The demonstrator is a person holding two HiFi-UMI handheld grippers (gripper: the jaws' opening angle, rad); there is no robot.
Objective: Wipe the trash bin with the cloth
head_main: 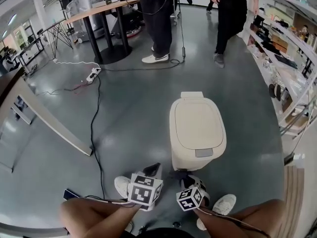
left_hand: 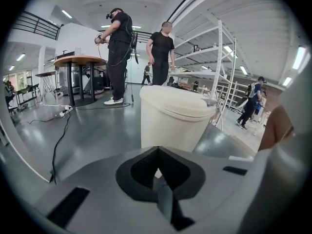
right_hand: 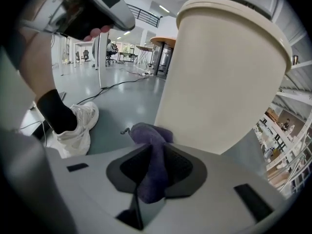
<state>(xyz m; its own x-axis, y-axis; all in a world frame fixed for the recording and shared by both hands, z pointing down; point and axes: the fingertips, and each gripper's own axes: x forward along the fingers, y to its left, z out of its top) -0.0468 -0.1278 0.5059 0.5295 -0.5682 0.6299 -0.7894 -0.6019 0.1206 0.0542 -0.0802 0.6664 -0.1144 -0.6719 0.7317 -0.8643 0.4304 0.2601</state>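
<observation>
A cream trash bin (head_main: pixel 197 133) with a shut lid stands on the grey floor in front of me. It fills the right gripper view (right_hand: pixel 224 77) and stands a short way ahead in the left gripper view (left_hand: pixel 175 116). My right gripper (right_hand: pixel 155 147) is shut on a purple cloth (right_hand: pixel 148 162), low beside the bin's near side wall; whether the cloth touches the wall I cannot tell. In the head view this gripper (head_main: pixel 185 178) sits at the bin's base. My left gripper (left_hand: pixel 157 152) is shut with nothing in it, and hangs left of the bin (head_main: pixel 153 168).
Two people (head_main: pixel 161 19) stand beyond the bin near a round table (head_main: pixel 101 11). A black cable (head_main: pixel 94 128) and a power strip (head_main: pixel 92 74) lie on the floor at left. Shelves (head_main: pixel 285 58) line the right side. My white shoes (head_main: pixel 223 203) are below the grippers.
</observation>
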